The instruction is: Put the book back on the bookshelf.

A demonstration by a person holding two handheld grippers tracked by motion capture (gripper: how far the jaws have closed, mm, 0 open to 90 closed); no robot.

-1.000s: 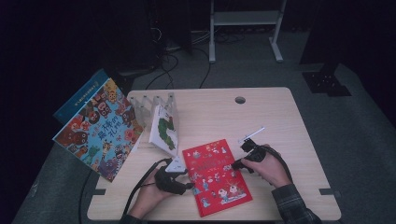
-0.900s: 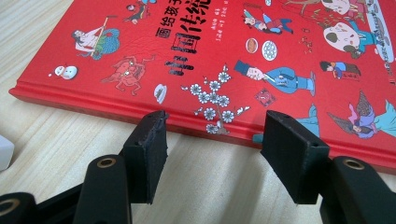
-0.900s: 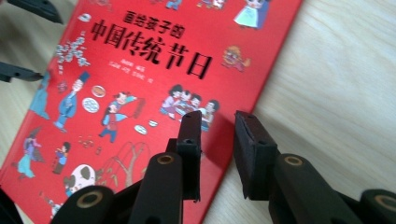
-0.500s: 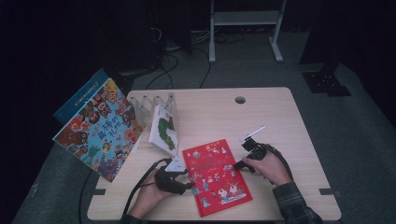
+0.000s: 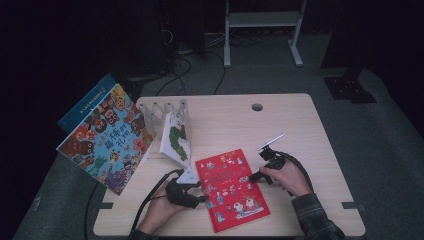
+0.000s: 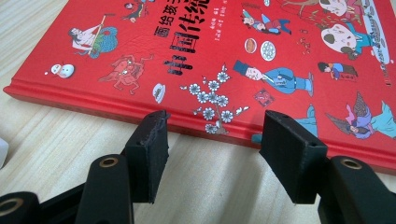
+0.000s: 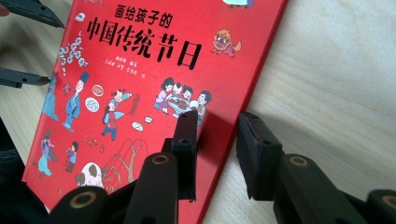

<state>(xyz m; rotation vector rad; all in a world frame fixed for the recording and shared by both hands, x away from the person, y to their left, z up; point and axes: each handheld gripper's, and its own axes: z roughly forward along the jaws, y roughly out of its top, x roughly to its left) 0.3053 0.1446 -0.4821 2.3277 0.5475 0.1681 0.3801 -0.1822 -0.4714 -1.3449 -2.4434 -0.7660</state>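
A red picture book (image 5: 232, 187) lies flat on the wooden table (image 5: 300, 125), near the front edge. My left gripper (image 5: 204, 196) sits low at the book's left side. In the left gripper view its jaws (image 6: 217, 116) stand open, tips right at the spine of the red book (image 6: 233, 46), nothing between them. My right gripper (image 5: 251, 177) is at the book's right side. In the right gripper view it (image 7: 219, 119) is open and straddles the edge of the red book (image 7: 140, 70), one jaw over the cover, the other over bare table. The left gripper's jaw tips (image 7: 21, 77) show beyond the book.
A white slatted book rack (image 5: 160, 109) stands at the back left, with a caterpillar book (image 5: 176, 140) leaning by it. A large colourful book (image 5: 107, 142) and a blue one (image 5: 85, 107) lean off the table's left edge. A cable hole (image 5: 257, 107) is at the back.
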